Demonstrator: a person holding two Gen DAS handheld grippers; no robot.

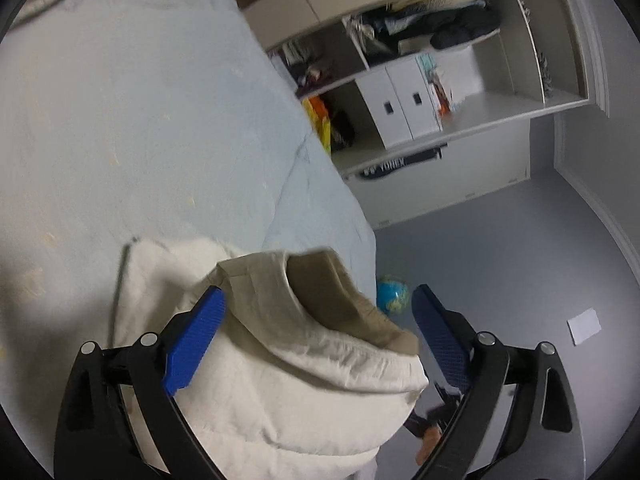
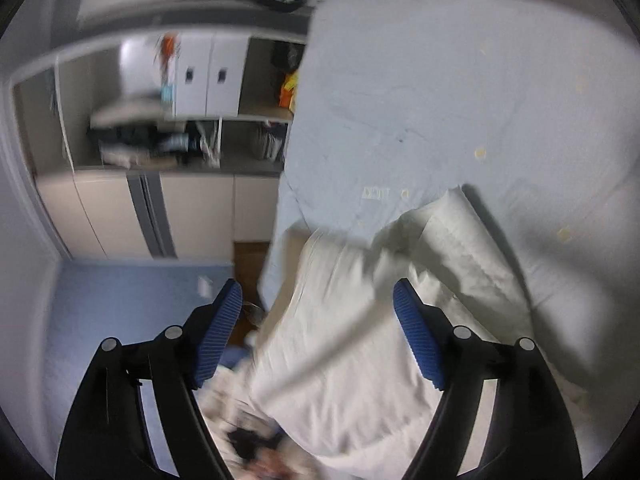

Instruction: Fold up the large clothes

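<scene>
Where bed [image 1: 140, 120] edge drops off: both tools [image 1: 318, 320] [image 2: 318, 316] apart over cream garment [image 1: 288, 380].

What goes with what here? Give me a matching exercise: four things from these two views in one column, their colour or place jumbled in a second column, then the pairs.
Things:
1. Rumpled cream cloth garment
2. Small round globe
3. Flat sheet of paper
4. Ribbed pads of the left hand-held gripper

Colour or place:
A. White, lying on the grey floor
B. Blue and green, on the floor beside the bed
C. Dark blue, standing apart, not pressing the cloth
D. Off-white, heaped on the edge of the pale blue bed

Pairs: 1-D, 2-B, 3-A, 4-C
</scene>
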